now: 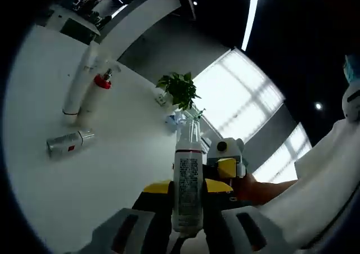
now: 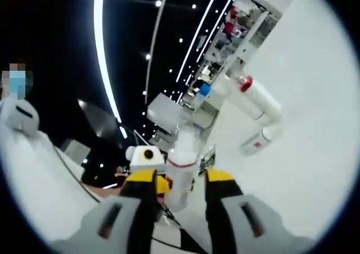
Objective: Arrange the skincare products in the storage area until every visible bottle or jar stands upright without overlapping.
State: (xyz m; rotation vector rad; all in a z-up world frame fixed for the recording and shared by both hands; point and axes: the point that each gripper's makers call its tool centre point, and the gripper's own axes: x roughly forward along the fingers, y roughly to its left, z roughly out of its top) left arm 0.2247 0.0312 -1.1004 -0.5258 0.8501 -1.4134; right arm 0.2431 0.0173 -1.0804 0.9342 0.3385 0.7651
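Upper left on the desk (image 1: 112,164), two tubes (image 1: 84,88) and a can (image 1: 68,143) lie flat. Both tools, left (image 1: 188,206) and right (image 2: 179,195), clamp one bottle (image 1: 188,181) at frame bottom.

— What sits between your left gripper's (image 1: 188,223) jaws?
— A spray bottle (image 1: 188,175). Beyond it on the worktop (image 1: 112,169), two tubes (image 1: 90,88) lie side by side, a small can (image 1: 68,143) near them, a plant (image 1: 180,89) farther back.

A white table (image 1: 118,153) carries three products — two tall white tubes (image 1: 79,85) (one red-collared) upright together, a silver bottle (image 1: 68,143) lying nearby — plus a potted plant (image 1: 180,90).
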